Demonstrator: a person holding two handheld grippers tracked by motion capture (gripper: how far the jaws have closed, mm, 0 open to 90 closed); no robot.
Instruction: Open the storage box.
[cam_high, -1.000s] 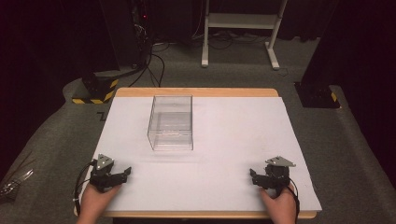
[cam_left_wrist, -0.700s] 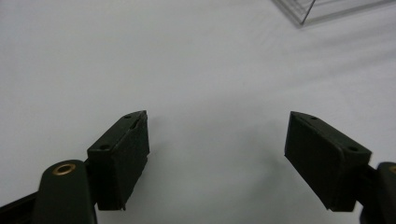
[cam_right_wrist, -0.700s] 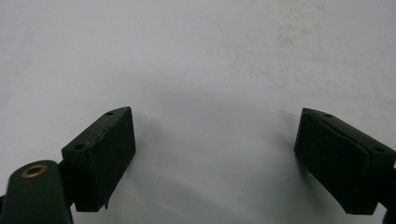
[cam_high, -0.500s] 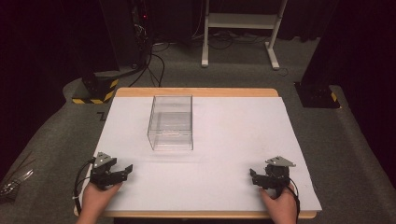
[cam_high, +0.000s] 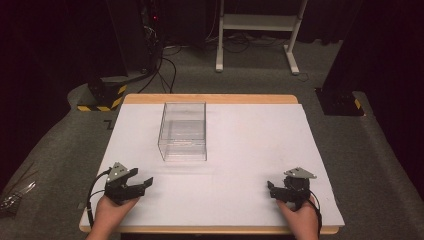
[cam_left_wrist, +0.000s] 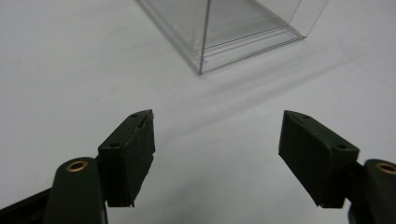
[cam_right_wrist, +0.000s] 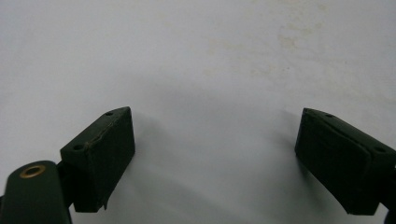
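I'm aiming the left gripper (cam_left_wrist: 217, 144) (jaws spread, just narrowing, nothing between) at the box (cam_high: 183, 131); its thin clear walls could slip or buckle.

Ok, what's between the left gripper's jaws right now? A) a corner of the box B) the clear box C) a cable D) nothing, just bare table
D: in the left gripper view the left gripper has its jaws apart over the bare white table, and the clear box stands farther ahead, untouched; the jaws have just been closing a little with nothing between them.
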